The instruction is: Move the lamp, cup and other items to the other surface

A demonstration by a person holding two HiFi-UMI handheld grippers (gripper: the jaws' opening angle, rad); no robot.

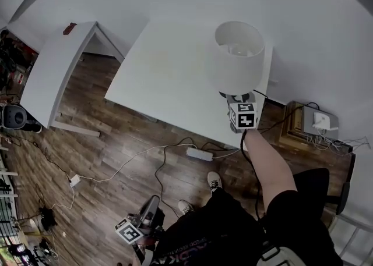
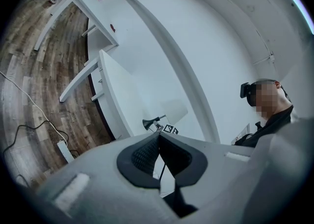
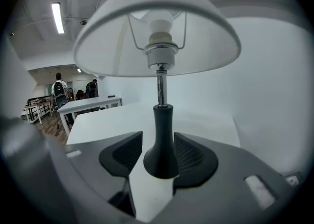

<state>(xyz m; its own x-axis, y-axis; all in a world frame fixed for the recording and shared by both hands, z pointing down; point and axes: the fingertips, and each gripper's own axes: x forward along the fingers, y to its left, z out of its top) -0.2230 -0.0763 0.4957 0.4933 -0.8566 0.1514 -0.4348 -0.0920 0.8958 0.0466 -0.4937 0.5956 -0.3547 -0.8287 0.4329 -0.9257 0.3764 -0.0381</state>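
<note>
Right gripper view: I've got my right gripper (image 3: 158,138) spread loose around the base of the lamp (image 3: 159,56), my left gripper (image 2: 158,137) clenched empty, well clear of it.

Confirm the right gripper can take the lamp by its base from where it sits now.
Probably yes. The right gripper has its fingers apart on either side of the dark base of the lamp, not pressing it. Nothing else stands between them, and the white table around is bare.
</note>
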